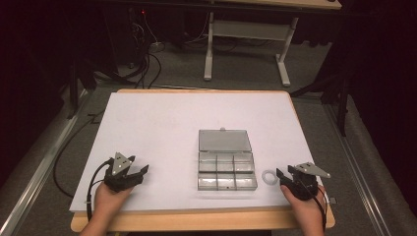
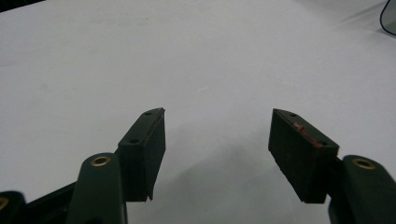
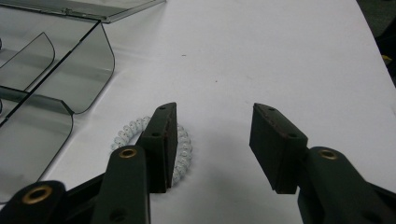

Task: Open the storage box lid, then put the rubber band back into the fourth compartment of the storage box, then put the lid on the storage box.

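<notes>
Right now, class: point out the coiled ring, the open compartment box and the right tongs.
coiled ring point(image 3: 184, 154): right gripper view, on its white coils beside the near jaw.
compartment box point(image 1: 227, 188): high view, on its front wall.
right tongs point(image 1: 281, 176): high view, midway between the fingertips, jaws open.

A white-topped desk point(image 1: 162, 128) with a wooden edge stands on grey carpet point(image 1: 246, 69). Beyond it, the white legs of another table point(image 1: 246, 44), and black cables point(image 1: 142, 64) trailing.

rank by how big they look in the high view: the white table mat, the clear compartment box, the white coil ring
1. white table mat
2. clear compartment box, lid open
3. white coil ring, smallest, lying beside the box
</notes>
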The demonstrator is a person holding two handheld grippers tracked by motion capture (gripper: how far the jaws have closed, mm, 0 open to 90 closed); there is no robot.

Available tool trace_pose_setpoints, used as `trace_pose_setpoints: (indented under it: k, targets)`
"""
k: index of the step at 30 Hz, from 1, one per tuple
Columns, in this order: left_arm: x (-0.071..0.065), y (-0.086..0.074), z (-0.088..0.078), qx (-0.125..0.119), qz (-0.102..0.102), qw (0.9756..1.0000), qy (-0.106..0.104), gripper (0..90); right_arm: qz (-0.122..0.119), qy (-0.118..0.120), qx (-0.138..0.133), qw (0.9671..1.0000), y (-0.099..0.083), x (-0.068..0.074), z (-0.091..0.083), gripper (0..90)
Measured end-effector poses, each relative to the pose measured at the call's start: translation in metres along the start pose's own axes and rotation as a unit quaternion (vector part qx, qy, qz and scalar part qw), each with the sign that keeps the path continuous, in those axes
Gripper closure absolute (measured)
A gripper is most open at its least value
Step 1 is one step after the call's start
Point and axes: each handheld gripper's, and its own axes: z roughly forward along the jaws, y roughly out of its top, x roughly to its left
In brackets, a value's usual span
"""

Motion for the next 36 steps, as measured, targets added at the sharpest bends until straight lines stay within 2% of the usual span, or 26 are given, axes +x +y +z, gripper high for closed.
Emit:
trace_pose_setpoints:
  k: [5,10,18,21,30,32,35,36]
  targets:
    - [0.002,0.000,-0.001,-0.005,-0.007,1.0000,-0.003,37.4,0.005,0.004,0.005,1.0000,0.002,-0.003,-0.001,55.1]
    - [0.001,0.000,-0.001,-0.004,-0.005,1.0000,-0.003,37.2,-0.004,0.004,0.015,0.9999,0.004,-0.003,0.000,59.1]
    - [0.001,-0.001,-0.001,-0.006,-0.005,1.0000,-0.003,37.0,-0.006,0.007,0.050,0.9987,0.007,0.000,-0.001,62.1]
    - [0.001,0.000,-0.001,-0.004,-0.004,1.0000,-0.003,37.0,-0.017,0.006,0.067,0.9976,0.008,0.001,-0.001,62.4]
    - [0.001,0.000,-0.001,-0.002,0.001,1.0000,-0.007,38.1,-0.020,0.015,0.103,0.9944,0.013,0.000,0.000,62.9]
    - [0.000,0.000,-0.001,-0.005,0.001,1.0000,-0.006,38.8,-0.026,0.018,0.108,0.9936,0.014,0.000,0.001,62.0]
    - [0.001,0.000,-0.001,-0.003,0.001,1.0000,-0.009,37.7,-0.032,0.024,0.124,0.9915,0.016,0.001,0.001,61.4]
    - [0.000,0.000,-0.001,-0.003,0.002,1.0000,-0.009,37.5,-0.036,0.024,0.135,0.9899,0.018,0.001,0.000,61.2]
